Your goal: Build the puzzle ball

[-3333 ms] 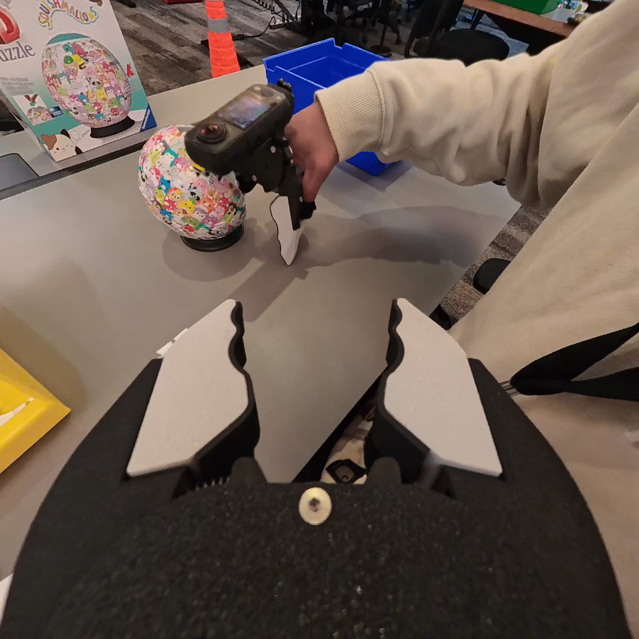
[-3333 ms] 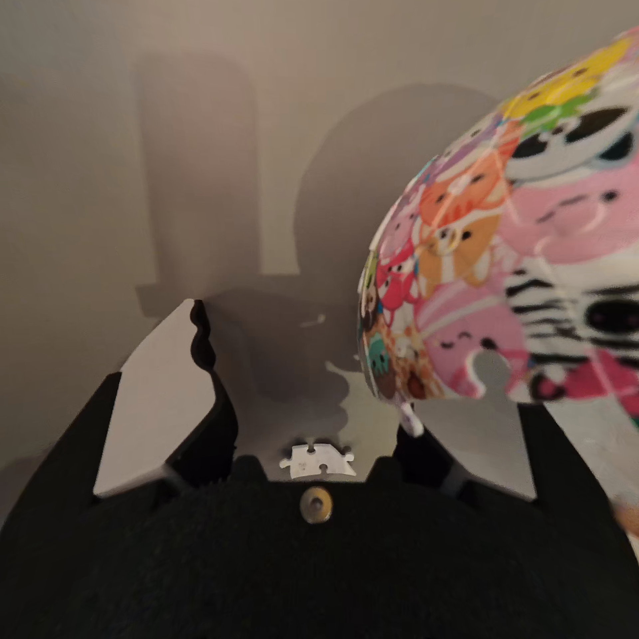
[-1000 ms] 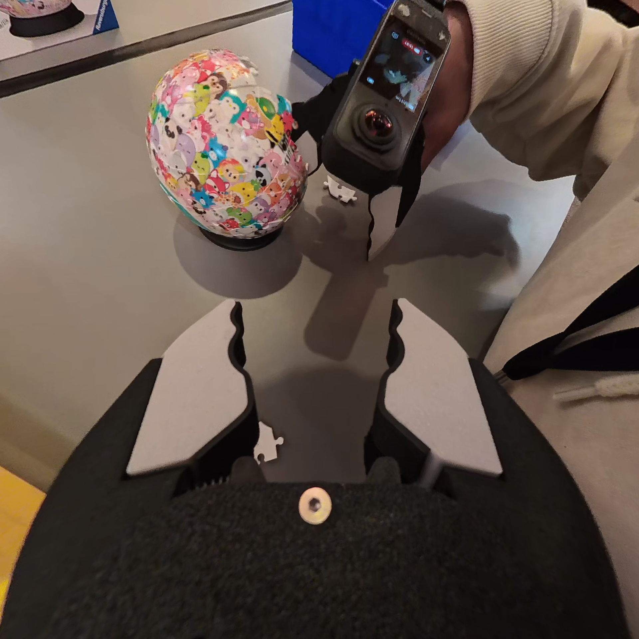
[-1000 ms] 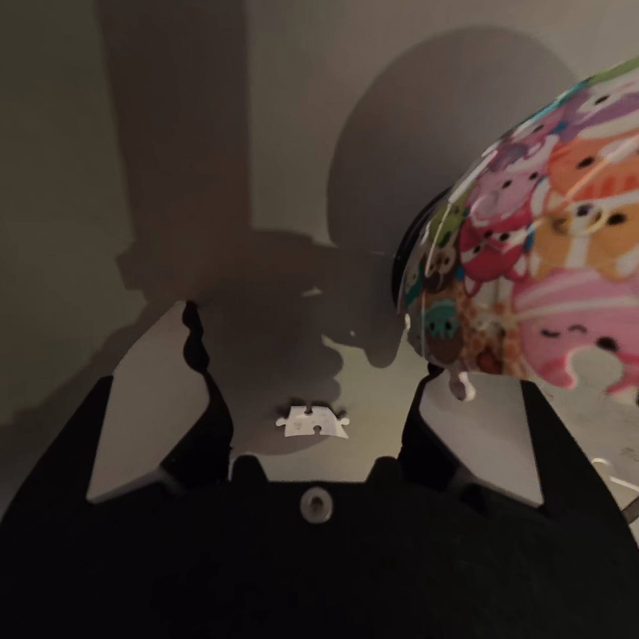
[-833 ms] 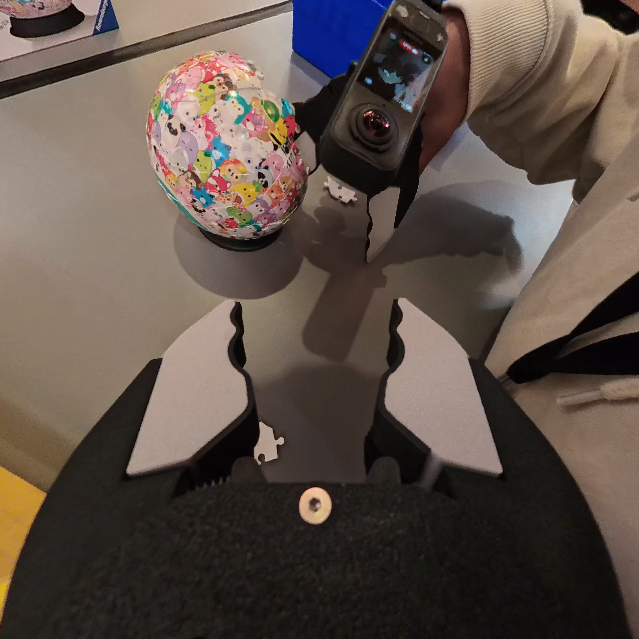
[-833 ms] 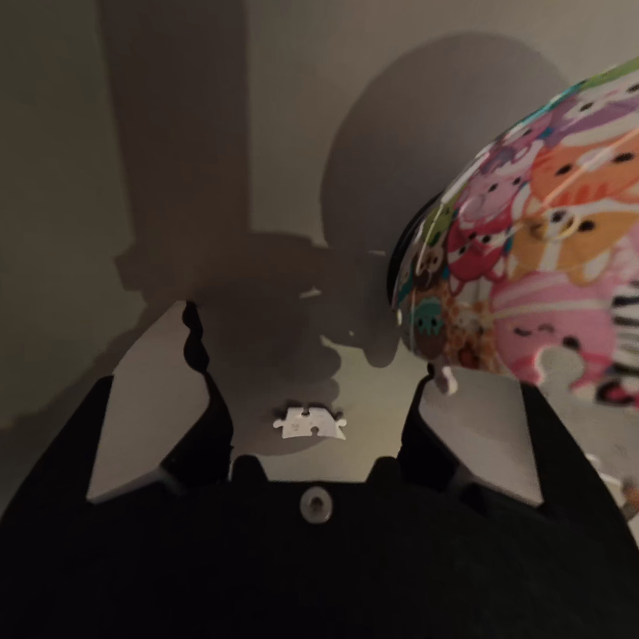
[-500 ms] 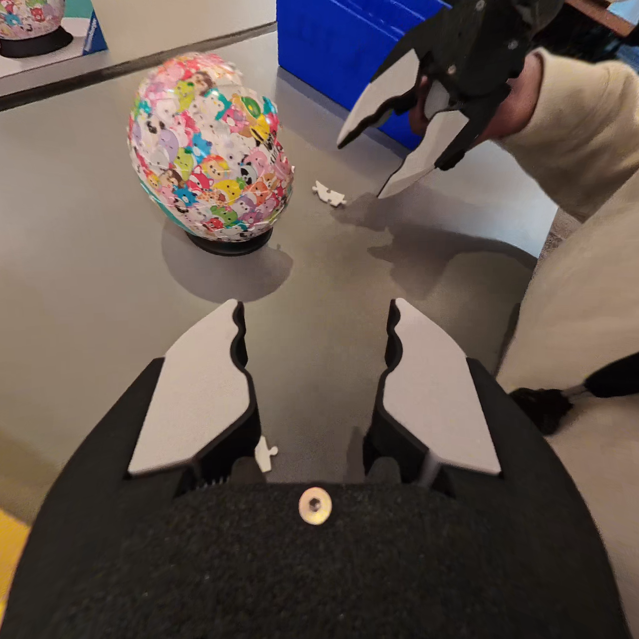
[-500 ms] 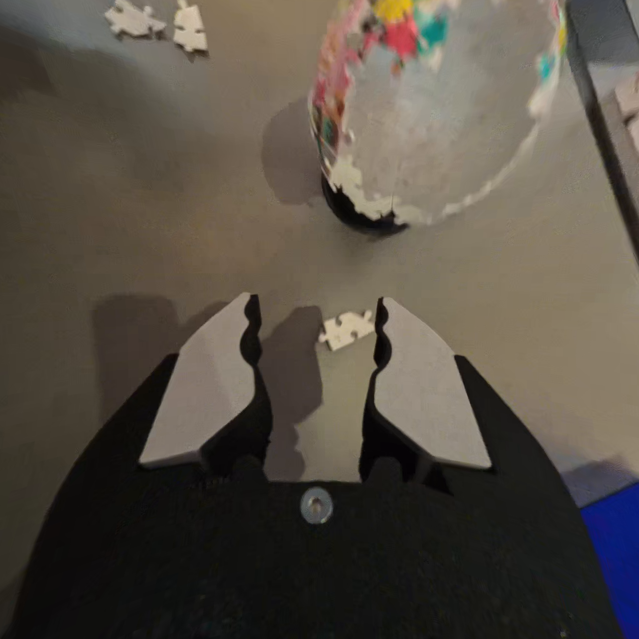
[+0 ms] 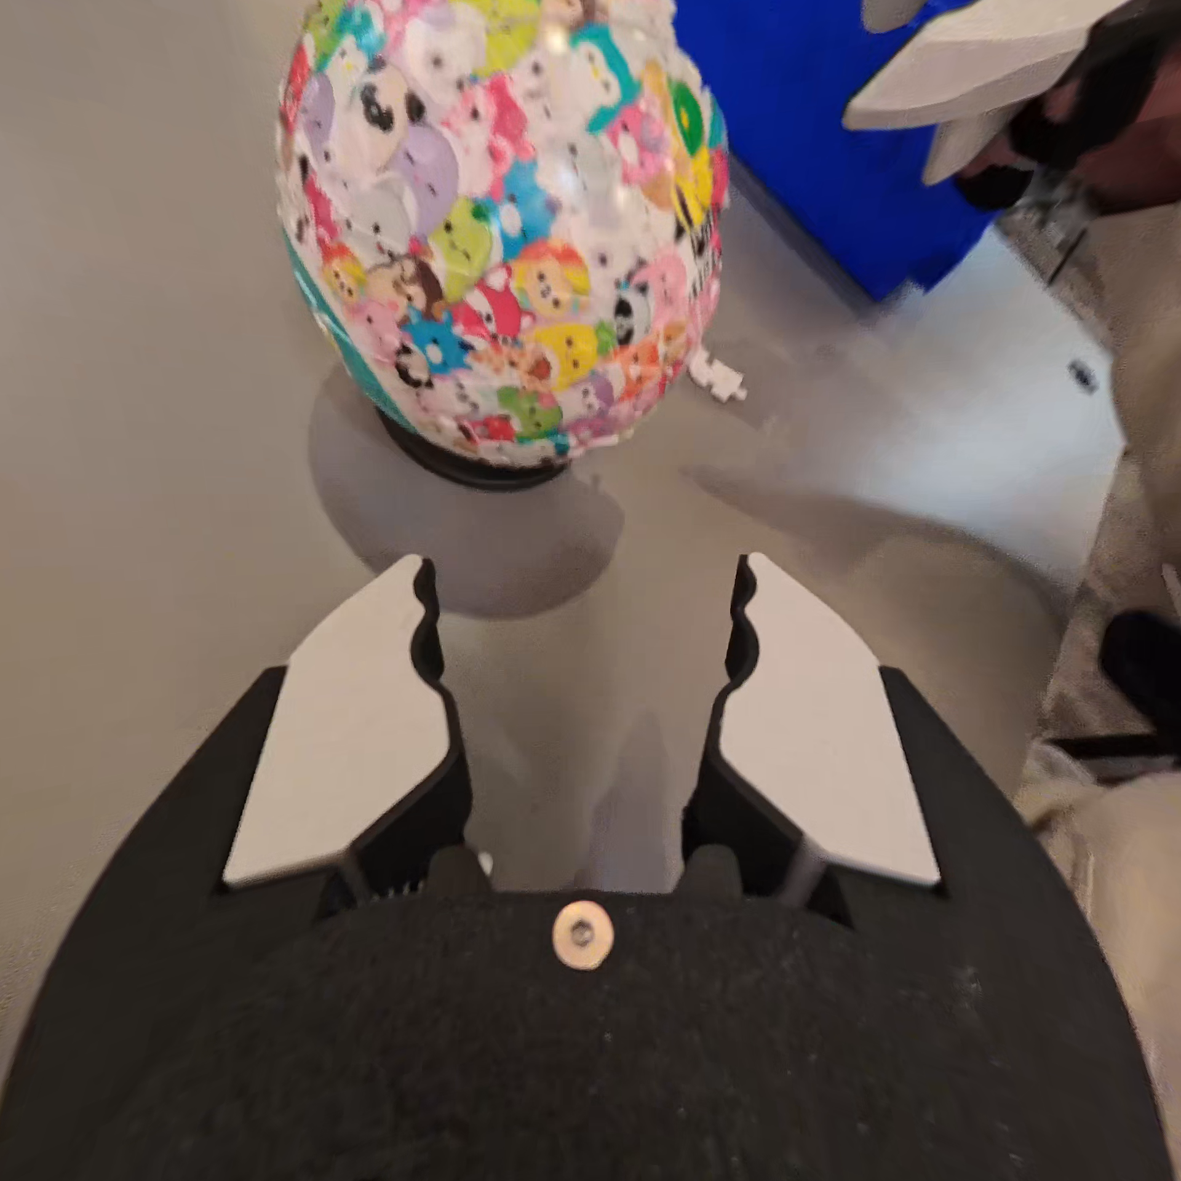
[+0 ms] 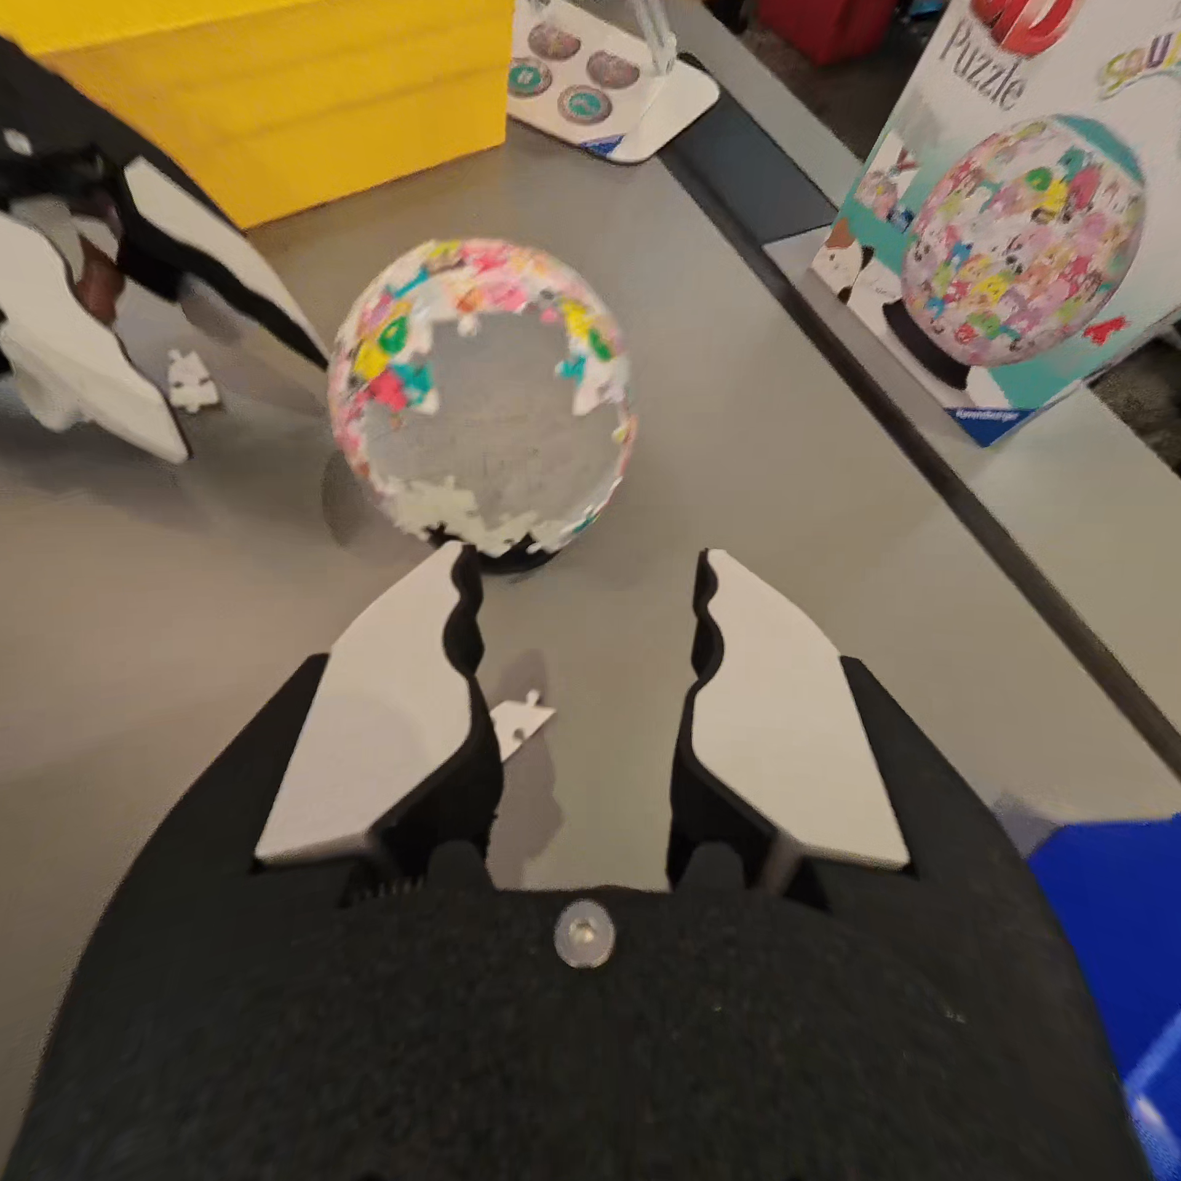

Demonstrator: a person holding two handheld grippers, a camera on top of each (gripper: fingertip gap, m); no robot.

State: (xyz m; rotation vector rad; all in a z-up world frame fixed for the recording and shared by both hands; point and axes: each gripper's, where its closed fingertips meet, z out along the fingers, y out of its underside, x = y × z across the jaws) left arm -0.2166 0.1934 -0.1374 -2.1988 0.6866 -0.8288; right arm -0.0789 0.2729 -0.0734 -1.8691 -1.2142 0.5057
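The right gripper [image 10: 585, 562], its wavy-edged fingers spread and empty, hangs over a flat white puzzle piece [image 10: 521, 728] on the smooth grey table [image 10: 735, 447]. Beyond it the glossy, half-built puzzle ball [image 10: 479, 402] sits on a black ring stand, with a jagged hole facing this camera. The left gripper [image 9: 581, 565] is open too and holds nothing, and a glossy yellow box [image 10: 287, 96] stands behind.

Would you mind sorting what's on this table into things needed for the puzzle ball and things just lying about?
Job: puzzle ball; black stand; loose piece; second loose piece; puzzle box.
Lying about: yellow box; blue bin; sheet of round stickers.
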